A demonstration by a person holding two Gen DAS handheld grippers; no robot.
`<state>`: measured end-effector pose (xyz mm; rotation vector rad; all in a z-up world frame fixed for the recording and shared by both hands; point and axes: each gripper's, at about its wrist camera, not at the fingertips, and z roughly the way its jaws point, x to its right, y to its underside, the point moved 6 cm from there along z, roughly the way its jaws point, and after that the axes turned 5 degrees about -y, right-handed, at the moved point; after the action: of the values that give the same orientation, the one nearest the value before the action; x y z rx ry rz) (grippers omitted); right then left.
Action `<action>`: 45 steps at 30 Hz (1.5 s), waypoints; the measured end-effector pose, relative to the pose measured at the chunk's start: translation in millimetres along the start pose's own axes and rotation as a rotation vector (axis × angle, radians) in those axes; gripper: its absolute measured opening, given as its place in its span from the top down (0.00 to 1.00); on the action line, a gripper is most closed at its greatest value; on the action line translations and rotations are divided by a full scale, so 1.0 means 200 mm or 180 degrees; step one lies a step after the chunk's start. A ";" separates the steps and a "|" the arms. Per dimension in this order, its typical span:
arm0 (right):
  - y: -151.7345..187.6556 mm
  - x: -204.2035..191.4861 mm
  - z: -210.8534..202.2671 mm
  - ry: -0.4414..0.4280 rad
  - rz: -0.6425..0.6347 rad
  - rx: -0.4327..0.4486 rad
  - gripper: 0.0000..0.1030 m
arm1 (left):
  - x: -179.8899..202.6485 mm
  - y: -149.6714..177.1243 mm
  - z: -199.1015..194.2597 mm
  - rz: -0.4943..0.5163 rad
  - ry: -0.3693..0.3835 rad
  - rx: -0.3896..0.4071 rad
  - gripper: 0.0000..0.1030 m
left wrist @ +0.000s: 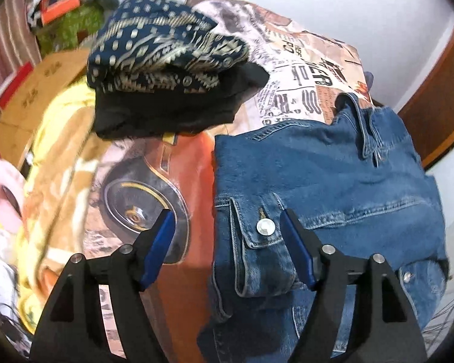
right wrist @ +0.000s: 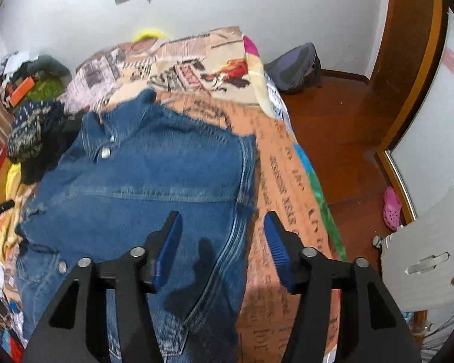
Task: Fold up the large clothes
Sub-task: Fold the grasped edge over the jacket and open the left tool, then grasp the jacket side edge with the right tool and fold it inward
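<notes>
Denim jacket [left wrist: 333, 163] folded, mid-bed | blanket [right wrist: 290, 175] bare beside right edge | both grippers' fingers [left wrist: 163, 236] apart, empty

One denim jacket [right wrist: 142, 175] at centre frame, one patterned navy garment [left wrist: 163, 48] atop one black garment [left wrist: 172, 112] at upper left, one printed blanket [right wrist: 290, 187] beneath, one pink clog [right wrist: 391, 208] at right, one dark backpack [right wrist: 296, 66] at upper right, two grippers.

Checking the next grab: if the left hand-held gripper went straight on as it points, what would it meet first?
Most likely the denim jacket, at its buttoned cuff between the open jaws of the left hand-held gripper; depth is uncertain.
</notes>
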<state>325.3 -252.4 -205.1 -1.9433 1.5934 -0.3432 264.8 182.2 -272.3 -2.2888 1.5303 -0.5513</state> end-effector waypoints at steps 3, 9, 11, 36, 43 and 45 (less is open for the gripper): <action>-0.03 0.03 0.04 -0.0193 0.0133 -0.0052 0.44 | -0.02 0.02 0.08 -0.0199 0.0246 -0.0205 0.31; -0.01 0.08 0.19 -0.0404 0.0343 -0.0326 0.44 | 0.00 0.09 0.24 -0.0429 0.0627 -0.0461 0.31; 0.01 0.10 0.26 -0.0533 0.0457 -0.0448 0.44 | 0.01 0.09 0.27 -0.0516 0.0769 -0.0479 0.30; -0.15 0.08 0.38 -0.1125 0.0771 -0.0367 0.87 | 0.17 0.00 0.29 -0.0284 0.1217 -0.0407 0.63; -0.33 -0.09 0.05 -0.1154 0.0330 0.0114 0.90 | 0.31 -0.15 0.01 -0.0077 0.1234 -0.0069 0.69; -0.40 -0.13 -0.05 -0.1233 0.0269 0.0244 0.90 | 0.36 -0.21 -0.11 -0.0018 0.1331 0.0070 0.69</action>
<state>377.2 -222.6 -146.5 -1.7502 1.3804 0.0096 311.9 128.6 -223.3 -2.2584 1.6832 -1.0979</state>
